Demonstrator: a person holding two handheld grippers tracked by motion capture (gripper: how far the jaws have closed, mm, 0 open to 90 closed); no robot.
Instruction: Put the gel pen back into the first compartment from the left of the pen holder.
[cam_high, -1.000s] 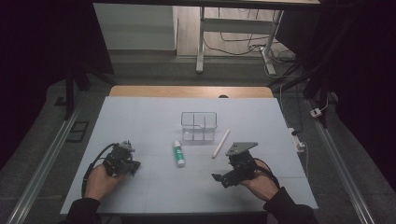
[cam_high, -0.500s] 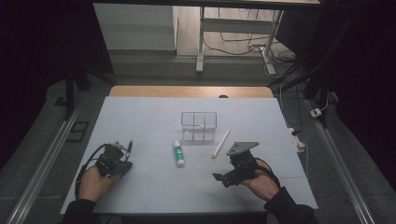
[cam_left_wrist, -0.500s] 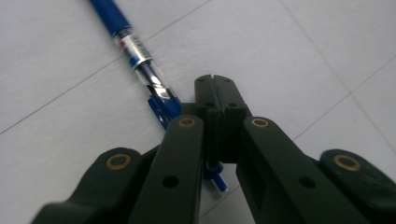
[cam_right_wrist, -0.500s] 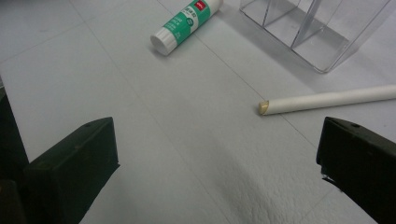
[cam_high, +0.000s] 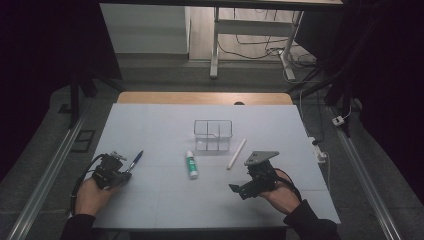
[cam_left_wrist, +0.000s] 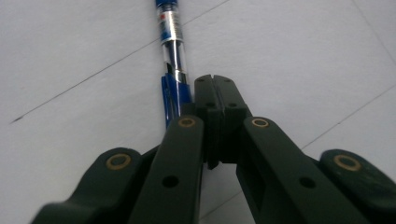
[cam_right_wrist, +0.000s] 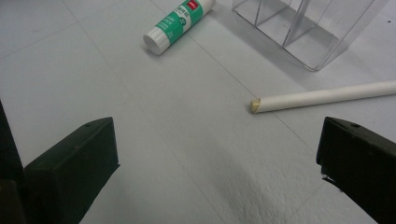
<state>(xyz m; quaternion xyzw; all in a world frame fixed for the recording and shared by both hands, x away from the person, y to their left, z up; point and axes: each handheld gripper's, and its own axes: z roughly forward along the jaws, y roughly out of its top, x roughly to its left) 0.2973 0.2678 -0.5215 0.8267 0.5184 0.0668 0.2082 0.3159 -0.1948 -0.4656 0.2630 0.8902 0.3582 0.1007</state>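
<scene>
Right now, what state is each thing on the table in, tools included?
Pen: lying flat beside the left tool, not gripped.
Glue stick: on its side, capped.
White rod: lying flat.
Clear organizer: upright, empty.
Left tool: shut, holding nothing.
Right tool: open, empty.

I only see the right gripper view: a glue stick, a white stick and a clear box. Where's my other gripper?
Observer: The left gripper is low over the table, near its front left corner.
Operator: Is it holding anything?
Observer: No. Its jaws are shut on nothing, and a blue pen lies right beside them.
Operator: What's behind the clear box?
Observer: Past the clear box there is bare table, then a wooden strip along the far edge.
</scene>
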